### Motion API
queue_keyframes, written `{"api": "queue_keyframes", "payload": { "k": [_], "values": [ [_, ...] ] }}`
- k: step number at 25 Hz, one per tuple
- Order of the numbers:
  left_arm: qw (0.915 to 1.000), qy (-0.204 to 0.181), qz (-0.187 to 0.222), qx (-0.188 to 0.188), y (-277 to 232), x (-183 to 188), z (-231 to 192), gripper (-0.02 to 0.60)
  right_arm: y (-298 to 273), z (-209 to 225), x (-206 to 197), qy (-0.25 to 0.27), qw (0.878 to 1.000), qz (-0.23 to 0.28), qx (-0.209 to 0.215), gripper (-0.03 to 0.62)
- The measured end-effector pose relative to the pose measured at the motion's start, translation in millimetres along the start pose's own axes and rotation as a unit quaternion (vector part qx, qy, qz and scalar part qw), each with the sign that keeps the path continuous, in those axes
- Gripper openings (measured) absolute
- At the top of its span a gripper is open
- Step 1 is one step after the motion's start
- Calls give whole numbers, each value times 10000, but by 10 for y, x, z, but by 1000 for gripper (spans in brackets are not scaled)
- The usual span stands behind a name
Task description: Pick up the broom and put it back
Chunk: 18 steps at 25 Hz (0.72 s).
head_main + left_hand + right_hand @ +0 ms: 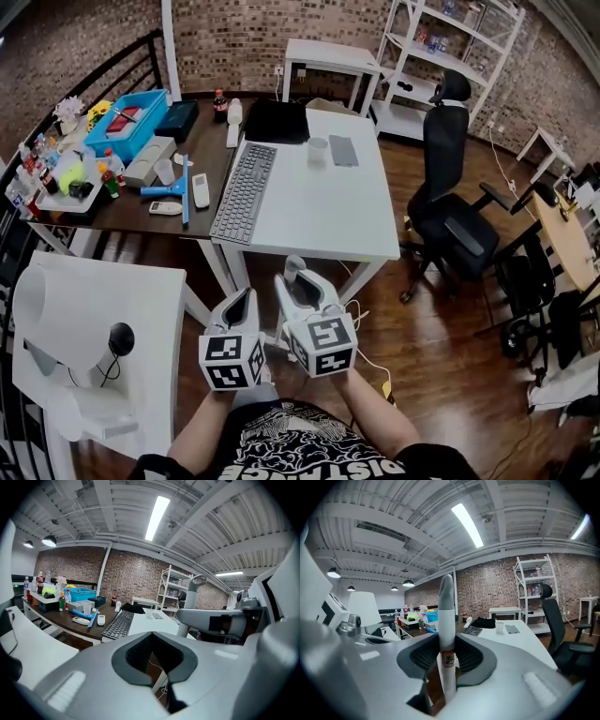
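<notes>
Right gripper view — jaws grip upright broom handle [447,620].

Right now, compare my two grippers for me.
The right gripper clamps the pale broom handle; the left gripper holds nothing. The right gripper's jaws stand apart around the handle; the left gripper's jaws are together. Both are white and held side by side.

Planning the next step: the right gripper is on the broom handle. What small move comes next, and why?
Probably lift the broom handle a little, upright, with the right gripper clamped on it, because the white desk stands just ahead.
</notes>
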State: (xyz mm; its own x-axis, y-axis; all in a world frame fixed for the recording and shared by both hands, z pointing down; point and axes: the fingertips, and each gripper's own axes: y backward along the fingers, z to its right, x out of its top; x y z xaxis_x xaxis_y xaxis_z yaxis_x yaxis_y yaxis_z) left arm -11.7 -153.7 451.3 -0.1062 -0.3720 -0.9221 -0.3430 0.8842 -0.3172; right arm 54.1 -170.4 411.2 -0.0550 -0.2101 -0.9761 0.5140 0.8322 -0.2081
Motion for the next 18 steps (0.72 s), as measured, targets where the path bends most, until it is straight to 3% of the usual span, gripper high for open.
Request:
{"api": "queue_keyframes", "payload": {
  "k": [18],
  "values": [
    [9999,-37,-108,-68,-328,49,-81,3,-319,286,-114,-3,9998,-142,-166,98]
  ]
}}
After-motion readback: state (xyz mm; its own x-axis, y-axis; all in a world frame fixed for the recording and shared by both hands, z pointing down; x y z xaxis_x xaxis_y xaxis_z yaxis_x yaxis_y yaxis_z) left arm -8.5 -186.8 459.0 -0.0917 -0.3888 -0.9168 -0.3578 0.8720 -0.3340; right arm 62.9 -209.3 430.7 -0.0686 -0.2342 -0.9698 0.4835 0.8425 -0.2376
